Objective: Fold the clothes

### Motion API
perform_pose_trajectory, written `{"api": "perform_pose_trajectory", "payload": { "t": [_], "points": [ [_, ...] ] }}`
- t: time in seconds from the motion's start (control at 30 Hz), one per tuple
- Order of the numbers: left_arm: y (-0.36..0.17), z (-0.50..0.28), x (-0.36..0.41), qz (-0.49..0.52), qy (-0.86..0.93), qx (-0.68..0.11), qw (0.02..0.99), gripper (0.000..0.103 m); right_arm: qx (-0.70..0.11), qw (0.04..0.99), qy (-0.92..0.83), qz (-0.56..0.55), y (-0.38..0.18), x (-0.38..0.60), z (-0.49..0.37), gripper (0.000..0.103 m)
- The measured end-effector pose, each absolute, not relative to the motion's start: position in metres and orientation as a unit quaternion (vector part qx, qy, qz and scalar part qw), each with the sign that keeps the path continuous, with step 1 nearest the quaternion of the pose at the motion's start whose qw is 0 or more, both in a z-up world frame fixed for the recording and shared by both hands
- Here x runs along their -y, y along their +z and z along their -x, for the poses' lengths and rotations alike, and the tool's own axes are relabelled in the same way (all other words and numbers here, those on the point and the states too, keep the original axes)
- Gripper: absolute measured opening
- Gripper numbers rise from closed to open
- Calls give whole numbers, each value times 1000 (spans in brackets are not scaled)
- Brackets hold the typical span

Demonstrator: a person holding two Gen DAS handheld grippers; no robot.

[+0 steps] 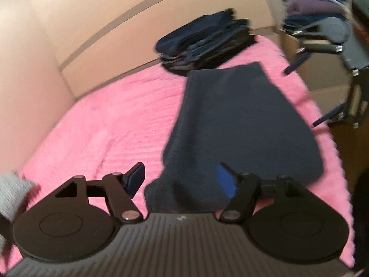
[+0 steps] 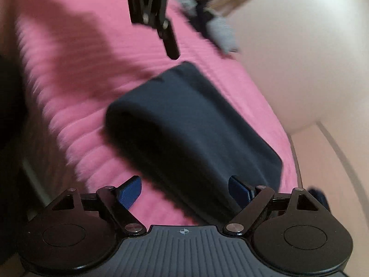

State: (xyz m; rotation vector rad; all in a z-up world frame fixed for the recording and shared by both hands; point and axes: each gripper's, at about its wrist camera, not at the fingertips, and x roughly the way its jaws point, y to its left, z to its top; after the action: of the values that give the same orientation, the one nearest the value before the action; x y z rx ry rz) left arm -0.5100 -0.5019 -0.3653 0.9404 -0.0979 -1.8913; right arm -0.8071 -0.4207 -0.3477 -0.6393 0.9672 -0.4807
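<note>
A dark navy garment point(image 1: 242, 124), folded into a long strip, lies flat on the pink blanket point(image 1: 110, 124). My left gripper point(image 1: 182, 181) stands open at its near end; a corner of the cloth lies between the blue pads without being pressed. My right gripper point(image 1: 302, 97) hovers open at the garment's far right edge. In the right wrist view the same garment point(image 2: 191, 124) reaches in between the wide-apart fingers of my right gripper point(image 2: 184, 191), which hold nothing. One of the left gripper's fingers point(image 2: 171, 43) hangs over the garment's far end.
A stack of folded dark clothes point(image 1: 205, 43) sits at the blanket's far end by the beige wall. More folded clothes point(image 1: 316, 2) are piled at the upper right above a beige box point(image 1: 322, 85). A grey piece of cloth point(image 1: 11, 191) shows at the left edge.
</note>
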Motion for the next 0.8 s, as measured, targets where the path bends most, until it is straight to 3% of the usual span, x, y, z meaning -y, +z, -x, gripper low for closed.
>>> {"api": "perform_pose_trajectory", "payload": {
  "t": [0.13,0.17,0.2,0.23,0.33,0.57,0.73,0.77,0.8],
  "points": [
    [-370,532,467,-402,-793,73,451,75,-461,791,-204,345,-368,423,788,84],
    [-372,537,460,-403,-796,76,445,75,-461,792,-206,344,-367,426,784,79],
    [-374,542,454,-405,-797,79,440,78,-460,795,-210,334,-364,429,780,67],
    [-377,548,449,-411,-795,88,438,80,-459,799,-214,325,-361,432,776,43],
    [-389,569,433,-437,-776,134,435,88,-450,812,-218,302,-346,433,766,31],
    [-419,615,416,-473,-715,260,443,92,-400,855,-234,232,-293,434,748,28],
    [-436,625,430,-505,-657,310,468,89,-410,849,-213,255,-300,422,735,28],
    [-438,625,433,-512,-649,311,468,81,-412,847,-211,262,-304,420,734,28],
    [-441,625,439,-521,-643,310,468,62,-413,843,-212,270,-308,417,735,28]
  ]
}}
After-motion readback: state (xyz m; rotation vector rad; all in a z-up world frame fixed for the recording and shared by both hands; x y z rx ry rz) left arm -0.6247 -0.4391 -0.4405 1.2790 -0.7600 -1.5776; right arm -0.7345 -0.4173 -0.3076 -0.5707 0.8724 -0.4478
